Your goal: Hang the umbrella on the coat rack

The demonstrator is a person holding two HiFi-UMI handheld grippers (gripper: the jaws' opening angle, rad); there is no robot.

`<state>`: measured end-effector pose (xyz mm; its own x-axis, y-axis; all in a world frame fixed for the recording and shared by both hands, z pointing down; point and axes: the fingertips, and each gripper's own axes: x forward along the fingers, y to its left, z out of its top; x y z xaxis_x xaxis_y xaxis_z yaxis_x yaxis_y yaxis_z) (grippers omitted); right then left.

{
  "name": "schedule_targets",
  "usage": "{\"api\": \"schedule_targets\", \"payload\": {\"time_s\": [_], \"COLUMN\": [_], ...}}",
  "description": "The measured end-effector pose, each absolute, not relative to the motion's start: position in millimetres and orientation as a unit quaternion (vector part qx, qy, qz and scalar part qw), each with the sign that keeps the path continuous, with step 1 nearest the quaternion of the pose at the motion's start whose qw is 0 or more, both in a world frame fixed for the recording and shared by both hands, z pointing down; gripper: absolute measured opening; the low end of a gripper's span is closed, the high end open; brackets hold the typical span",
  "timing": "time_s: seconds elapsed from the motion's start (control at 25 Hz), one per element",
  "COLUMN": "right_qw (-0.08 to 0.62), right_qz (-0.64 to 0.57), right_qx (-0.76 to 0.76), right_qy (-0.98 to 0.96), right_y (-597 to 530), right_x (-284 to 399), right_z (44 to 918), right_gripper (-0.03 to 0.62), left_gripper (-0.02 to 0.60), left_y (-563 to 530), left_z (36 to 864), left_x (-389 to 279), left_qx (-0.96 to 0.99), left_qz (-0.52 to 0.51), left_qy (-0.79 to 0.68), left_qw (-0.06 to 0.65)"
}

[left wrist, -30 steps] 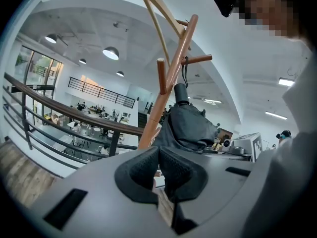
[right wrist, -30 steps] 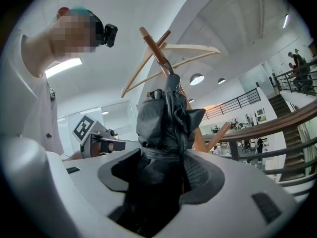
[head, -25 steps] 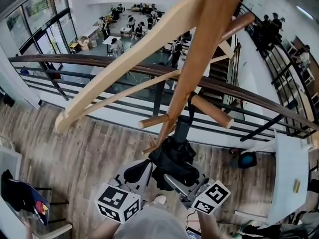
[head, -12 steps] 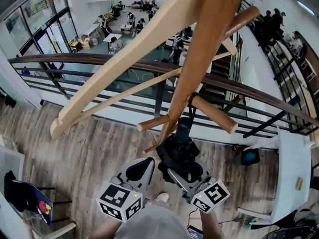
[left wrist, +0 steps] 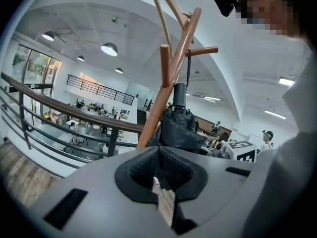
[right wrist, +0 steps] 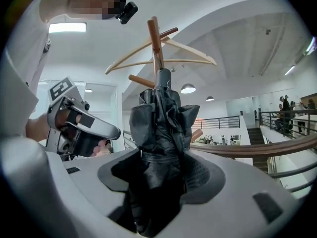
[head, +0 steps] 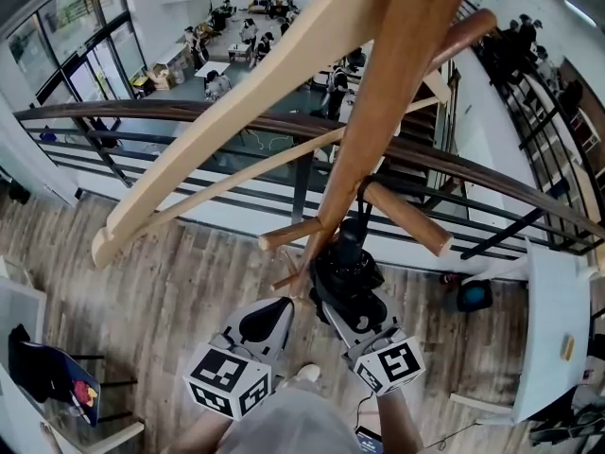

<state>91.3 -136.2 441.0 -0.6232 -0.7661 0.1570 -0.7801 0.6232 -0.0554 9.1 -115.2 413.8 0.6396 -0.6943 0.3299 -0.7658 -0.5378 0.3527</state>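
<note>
Pinching folded black umbrella [head: 348,265] by canopy, right gripper [head: 342,296] holds it upright against coat rack [head: 378,112]. Strap [head: 361,195] appears looped over peg [head: 406,218], so peg likely takes weight. Left gripper [head: 267,323] pressed together, empty, parked beside.

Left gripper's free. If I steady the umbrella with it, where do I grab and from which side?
On the umbrella, take the handle, the bare upright cylinder between the strap and the bunched canopy; it looks firmer than fabric. Bring the left gripper in from the left, since the right gripper is shut on the canopy lower down.
</note>
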Motion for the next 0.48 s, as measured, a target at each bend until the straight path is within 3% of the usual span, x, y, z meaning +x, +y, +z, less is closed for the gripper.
{"api": "schedule_targets", "payload": {"time_s": [0.48], "right_qw": [0.036], "right_qz": [0.068], "right_qx": [0.447], "right_qy": [-0.891], "right_y": [-145.2], "right_x": [98.8], "right_z": [446.7], "right_gripper": [0.276], "left_gripper": [0.023], "left_y": [-117.4], "left_z": [421.8], "left_x": [17.5], "left_qx": [0.872], "left_qz": [0.080], "left_qy": [-0.418], "left_qw": [0.243]}}
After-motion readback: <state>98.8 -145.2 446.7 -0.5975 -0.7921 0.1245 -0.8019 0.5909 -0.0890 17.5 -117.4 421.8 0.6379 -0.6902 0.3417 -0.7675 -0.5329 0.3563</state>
